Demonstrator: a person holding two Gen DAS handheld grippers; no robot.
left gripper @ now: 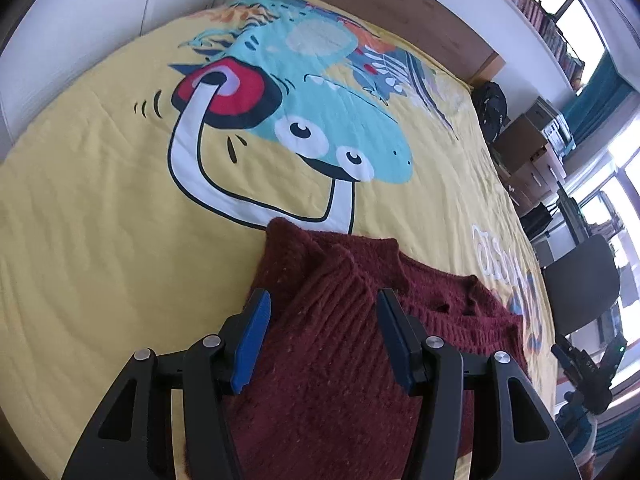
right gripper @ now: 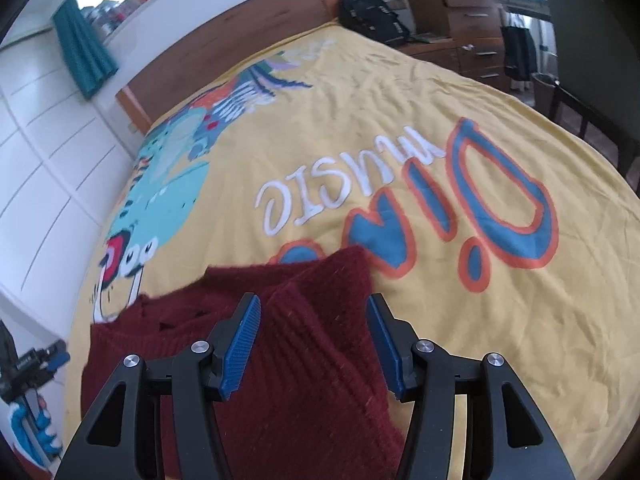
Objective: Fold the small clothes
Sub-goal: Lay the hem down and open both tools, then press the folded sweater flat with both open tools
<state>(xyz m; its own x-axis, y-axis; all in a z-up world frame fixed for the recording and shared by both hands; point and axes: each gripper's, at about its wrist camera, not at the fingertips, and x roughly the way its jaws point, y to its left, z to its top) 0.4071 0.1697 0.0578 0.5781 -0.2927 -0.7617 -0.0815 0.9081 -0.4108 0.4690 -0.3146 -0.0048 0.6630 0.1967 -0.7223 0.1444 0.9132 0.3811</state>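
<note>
A dark red knitted sweater (left gripper: 332,344) lies on the yellow printed bedspread (left gripper: 100,208). My left gripper (left gripper: 322,300) is open, its blue pads spread over the sweater's ribbed left part, near a corner that points away from me. In the right wrist view the same sweater (right gripper: 304,344) lies bunched, with a raised fold between the jaws. My right gripper (right gripper: 314,304) is open above the sweater's right part. Neither gripper holds cloth. I cannot tell whether the fingers touch the knit.
The bedspread (right gripper: 400,120) covers a bed with a wooden headboard (right gripper: 240,28). A black backpack (right gripper: 372,16), wooden drawers (right gripper: 468,20) and a dark chair (right gripper: 592,60) stand beyond the bed. White wardrobe doors (right gripper: 48,152) run along the left. The other gripper (right gripper: 36,360) shows at the left edge.
</note>
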